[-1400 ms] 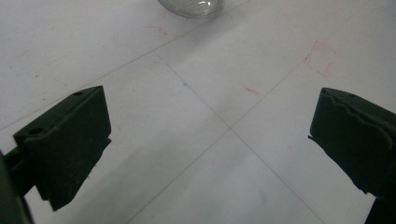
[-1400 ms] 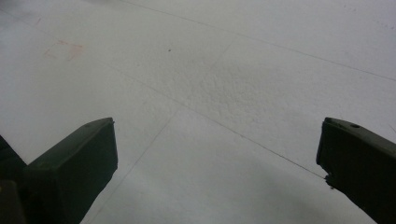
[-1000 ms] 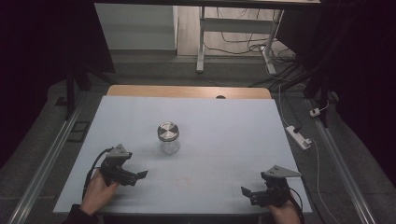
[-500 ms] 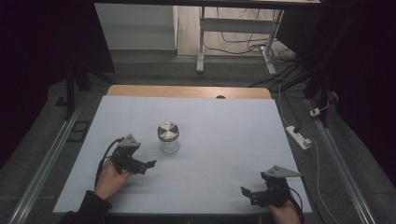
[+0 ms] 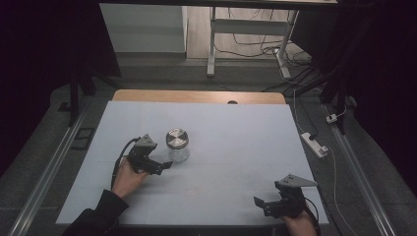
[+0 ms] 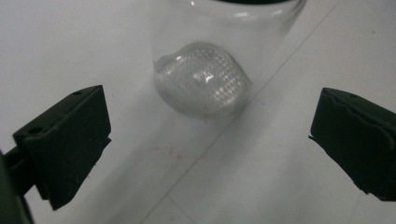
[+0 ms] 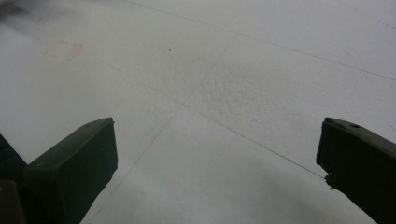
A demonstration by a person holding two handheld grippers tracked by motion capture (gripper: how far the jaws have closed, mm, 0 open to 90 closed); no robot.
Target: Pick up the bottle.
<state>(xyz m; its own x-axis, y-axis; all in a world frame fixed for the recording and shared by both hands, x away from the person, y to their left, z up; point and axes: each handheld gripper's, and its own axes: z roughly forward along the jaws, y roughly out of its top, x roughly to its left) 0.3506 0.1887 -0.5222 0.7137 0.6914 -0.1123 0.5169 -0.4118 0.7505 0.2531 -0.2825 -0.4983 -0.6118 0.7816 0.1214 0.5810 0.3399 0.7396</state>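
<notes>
Standing upright: lidded glass jar [image 5: 177, 144], contents unclear.

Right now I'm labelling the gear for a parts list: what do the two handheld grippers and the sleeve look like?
The left black two-jaw gripper carries a grey three-cornered plate and trails a black cable. The right black two-jaw gripper bears a like plate. Their jaws are blocky black pads. The left arm wears a dark sleeve.
</notes>
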